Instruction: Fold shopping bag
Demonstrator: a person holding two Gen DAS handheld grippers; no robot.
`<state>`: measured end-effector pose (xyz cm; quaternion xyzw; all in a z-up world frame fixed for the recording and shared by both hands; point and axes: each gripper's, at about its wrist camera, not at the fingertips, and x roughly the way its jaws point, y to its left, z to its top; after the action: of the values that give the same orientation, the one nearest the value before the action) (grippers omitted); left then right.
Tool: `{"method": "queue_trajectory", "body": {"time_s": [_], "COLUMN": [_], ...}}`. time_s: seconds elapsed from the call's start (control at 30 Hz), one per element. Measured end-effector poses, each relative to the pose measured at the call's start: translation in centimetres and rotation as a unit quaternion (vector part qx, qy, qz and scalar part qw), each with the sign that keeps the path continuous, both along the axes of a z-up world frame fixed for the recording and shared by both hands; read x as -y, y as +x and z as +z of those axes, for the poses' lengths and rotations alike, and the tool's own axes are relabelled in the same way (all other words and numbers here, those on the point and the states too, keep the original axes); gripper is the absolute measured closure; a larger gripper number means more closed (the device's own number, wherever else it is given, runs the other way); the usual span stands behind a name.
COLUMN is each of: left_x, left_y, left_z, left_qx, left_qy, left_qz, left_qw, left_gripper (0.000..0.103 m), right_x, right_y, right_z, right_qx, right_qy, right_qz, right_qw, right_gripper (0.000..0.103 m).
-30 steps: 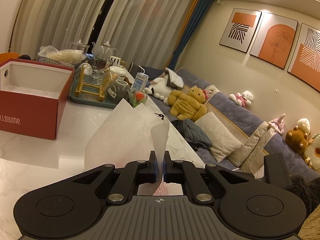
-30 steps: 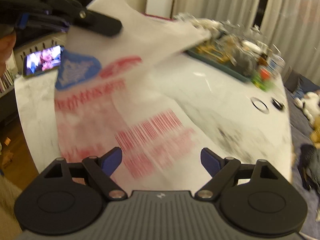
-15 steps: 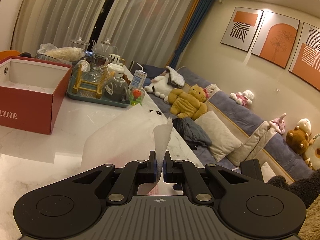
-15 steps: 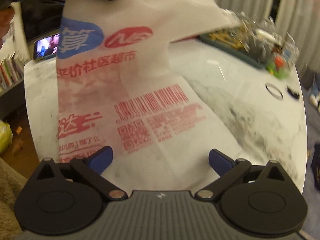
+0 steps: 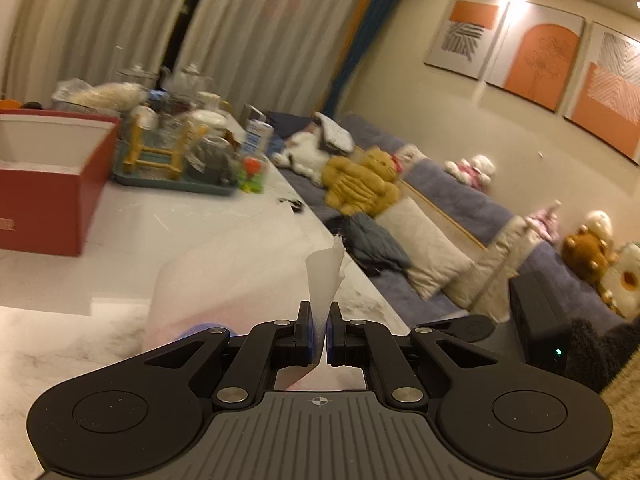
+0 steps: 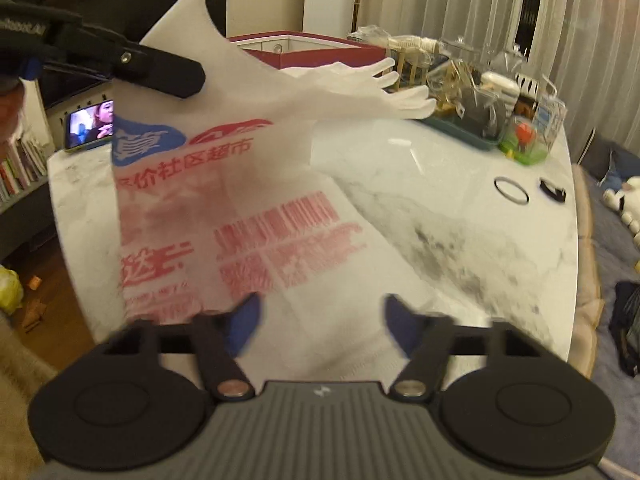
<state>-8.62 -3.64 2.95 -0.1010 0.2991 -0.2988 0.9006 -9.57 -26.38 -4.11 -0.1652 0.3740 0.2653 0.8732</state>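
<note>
Marble table (image 6: 460, 216), thin translucent printed bag (image 6: 256, 208)

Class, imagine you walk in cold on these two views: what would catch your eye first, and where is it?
First, the white shopping bag with red print and a barcode, draped from the left gripper down onto the marble table, its handles flung out towards the red box. The right gripper hovers open over the bag's lower end. Beyond the table edge, plush toys line a purple sofa.
</note>
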Motion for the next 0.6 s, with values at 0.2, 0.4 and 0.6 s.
{"method": "queue_trajectory", "body": {"time_s": [0.2,0.4,0.6], "left_x": [2.7,4.7,6.1], "left_y": [-0.4,-0.5,-0.3], "left_z": [-1.3,-3.3,-4.2], "left_qx": [-0.033,-0.061,-0.085], "left_qy": [0.077,0.119,0.132], "left_qz": [-0.079,-0.105,-0.104], "left_qw": [0.9933,0.9854,0.9821], "left_gripper": [0.099,0.099,0.099], "right_x": [1.8,2.4,2.0], "right_y": [-1.5,-0.9,-0.9], "right_z": [-1.0,0.5,2.2], "right_qx": [-0.044,-0.025,0.039], "right_qy": [-0.025,0.038,0.079], "right_qz": [-0.003,-0.04,-0.042], "right_qw": [0.999,0.998,0.995], "right_gripper": [0.068,0.067,0.068]}}
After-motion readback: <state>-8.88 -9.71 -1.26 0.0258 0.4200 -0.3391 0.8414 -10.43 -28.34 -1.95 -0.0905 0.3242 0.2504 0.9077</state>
